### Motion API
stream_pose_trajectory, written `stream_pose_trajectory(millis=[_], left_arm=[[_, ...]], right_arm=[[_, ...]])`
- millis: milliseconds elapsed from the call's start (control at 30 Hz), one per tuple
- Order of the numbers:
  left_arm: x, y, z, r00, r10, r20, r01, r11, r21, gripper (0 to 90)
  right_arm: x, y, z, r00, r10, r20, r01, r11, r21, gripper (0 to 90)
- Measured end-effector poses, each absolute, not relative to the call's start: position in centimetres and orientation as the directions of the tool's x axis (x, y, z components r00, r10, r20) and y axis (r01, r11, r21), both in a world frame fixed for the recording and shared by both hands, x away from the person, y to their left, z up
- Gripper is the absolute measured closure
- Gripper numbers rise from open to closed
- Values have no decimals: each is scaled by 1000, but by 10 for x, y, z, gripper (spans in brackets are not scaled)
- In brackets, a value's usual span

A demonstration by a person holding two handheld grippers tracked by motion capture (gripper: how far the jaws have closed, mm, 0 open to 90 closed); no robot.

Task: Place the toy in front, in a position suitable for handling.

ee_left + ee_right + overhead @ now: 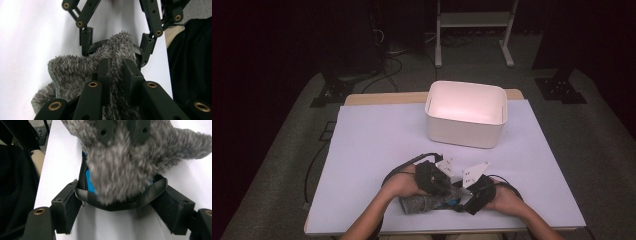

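white table (pixel 377 150), bin (pixel 466 114) beyond fuzzy cloth (pixel 419 203)

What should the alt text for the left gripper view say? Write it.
The left gripper pinches a grey fluffy fabric piece lying on the white table. Beyond it, the right gripper reaches in from the top, its fingers pressing on both sides of a black curved band at the fabric's far end.

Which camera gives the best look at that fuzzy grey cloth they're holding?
The left gripper view: the cloth lies close up, its fluffy pile and edge sharp, pinched between the left gripper jaws. The right gripper view shows it near but blurred. The high view shows it small, partly under the hands.
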State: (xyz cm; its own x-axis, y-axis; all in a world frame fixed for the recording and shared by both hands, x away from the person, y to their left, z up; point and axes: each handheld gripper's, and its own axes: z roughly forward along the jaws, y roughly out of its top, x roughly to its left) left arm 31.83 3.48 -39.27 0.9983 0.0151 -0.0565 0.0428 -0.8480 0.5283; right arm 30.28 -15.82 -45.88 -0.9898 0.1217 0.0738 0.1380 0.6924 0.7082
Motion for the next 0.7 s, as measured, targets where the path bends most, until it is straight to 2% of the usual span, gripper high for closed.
stream_pose_trajectory(millis=[233,467,700], left_arm=[[320,62,-392,996,64,-58,85,-841,534,776],[318,112,-400,985,158,-68,170,-845,507,775],[315,133,-405,976,201,-86,216,-834,507,774]], right_arm=[[303,-158,-459,-990,120,70,134,689,713,240],[302,-159,-460,-990,121,71,135,686,715,241],[303,-159,-460,-990,121,68,133,686,715,241]])
